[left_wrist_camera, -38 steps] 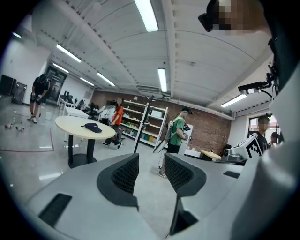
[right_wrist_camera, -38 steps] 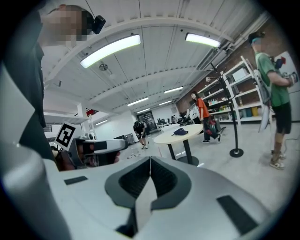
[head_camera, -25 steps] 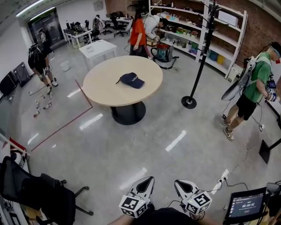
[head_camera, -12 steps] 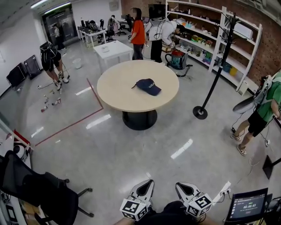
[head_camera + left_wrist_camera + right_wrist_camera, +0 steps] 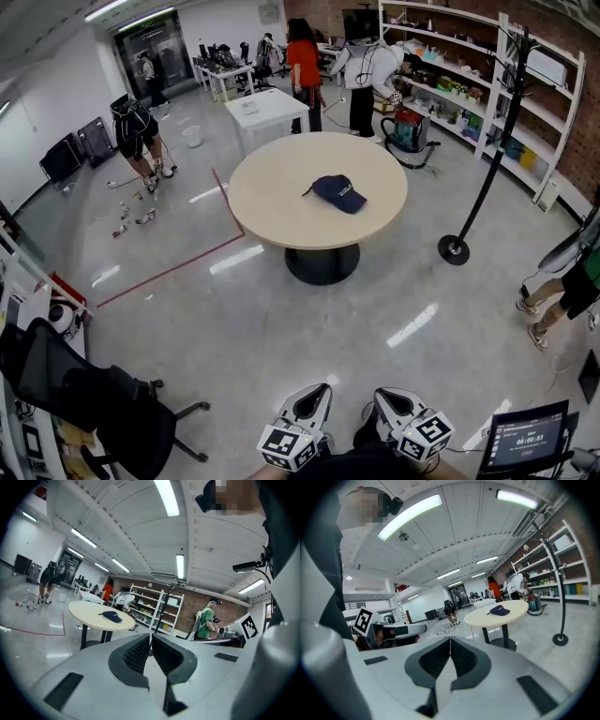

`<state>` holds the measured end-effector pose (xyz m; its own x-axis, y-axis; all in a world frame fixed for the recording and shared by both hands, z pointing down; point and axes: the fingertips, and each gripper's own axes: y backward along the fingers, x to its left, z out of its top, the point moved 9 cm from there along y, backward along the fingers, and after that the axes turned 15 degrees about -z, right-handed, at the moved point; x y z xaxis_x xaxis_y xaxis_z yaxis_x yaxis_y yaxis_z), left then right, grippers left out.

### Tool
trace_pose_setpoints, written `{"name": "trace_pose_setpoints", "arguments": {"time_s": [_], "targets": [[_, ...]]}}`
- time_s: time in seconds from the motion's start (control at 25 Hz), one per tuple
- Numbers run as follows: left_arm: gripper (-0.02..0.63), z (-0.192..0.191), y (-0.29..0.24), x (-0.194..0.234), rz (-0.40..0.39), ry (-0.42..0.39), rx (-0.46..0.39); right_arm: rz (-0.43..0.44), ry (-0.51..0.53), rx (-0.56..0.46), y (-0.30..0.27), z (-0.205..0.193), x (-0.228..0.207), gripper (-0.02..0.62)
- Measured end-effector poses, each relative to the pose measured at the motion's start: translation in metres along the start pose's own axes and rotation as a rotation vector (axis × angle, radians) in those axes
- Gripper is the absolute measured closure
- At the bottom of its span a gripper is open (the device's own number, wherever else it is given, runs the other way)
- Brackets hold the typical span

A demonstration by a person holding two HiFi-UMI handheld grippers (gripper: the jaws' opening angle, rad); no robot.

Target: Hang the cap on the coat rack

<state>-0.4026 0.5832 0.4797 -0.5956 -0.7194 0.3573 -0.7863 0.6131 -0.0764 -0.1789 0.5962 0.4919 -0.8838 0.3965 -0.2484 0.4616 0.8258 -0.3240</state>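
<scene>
Closest to me, my left tool (image 5: 315,394) and right tool (image 5: 386,396) sit low in front of my body. Both are clenched tight, pads together, with nothing between them. That is the first trap: if I reach the cap with either tool clenched like this, I will only shove it across the table instead of taking it.

To my left stands a dark chair (image 5: 84,394), near enough to snag my elbow if I swing wide. Bare glossy floor lies between me and the work.

The cap (image 5: 339,192) lies on the round table (image 5: 281,202), a little right of its middle and well apart from me. It is soft, so I judge a shallow pinch on the crown could slip out on the way over; the brim looks like the firmer hold. The smooth tabletop would also let it slide from a clumsy approach.

Right of the table stands the rack (image 5: 488,141), a thin black pole on a small round base. A hard nudge while hooking the cap could rock it. A person (image 5: 572,281) at the right edge stands near it, so my path may cross theirs.
</scene>
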Motion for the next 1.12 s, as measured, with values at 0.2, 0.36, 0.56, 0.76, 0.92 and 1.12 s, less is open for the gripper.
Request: {"name": "trace_pose_setpoints", "arguments": {"time_s": [0.2,0.36,0.56,0.76,0.92,1.12], "targets": [[0.599,0.012,-0.052,0.006,0.027,-0.03,0.007,0.045,-0.003,-0.024,-0.028,0.023,-0.049,0.591],[0.598,0.019,-0.095,0.005,0.036,-0.056,0.008,0.052,-0.004,-0.044,-0.041,0.04,-0.091,0.592],[0.598,0.024,-0.105,0.007,0.052,-0.069,0.009,0.06,-0.01,-0.064,-0.049,0.049,-0.105,0.591],[0.598,0.03,-0.166,0.008,0.081,-0.068,0.003,0.088,-0.014,-0.064,-0.066,0.068,-0.162,0.591],[0.598,0.026,-0.182,0.006,0.082,-0.063,0.016,0.092,-0.016,-0.063,-0.069,0.07,-0.179,0.591],[0.598,0.024,-0.187,0.016,0.11,-0.047,0.023,0.092,-0.04,-0.046,-0.081,0.067,-0.19,0.591]]}}
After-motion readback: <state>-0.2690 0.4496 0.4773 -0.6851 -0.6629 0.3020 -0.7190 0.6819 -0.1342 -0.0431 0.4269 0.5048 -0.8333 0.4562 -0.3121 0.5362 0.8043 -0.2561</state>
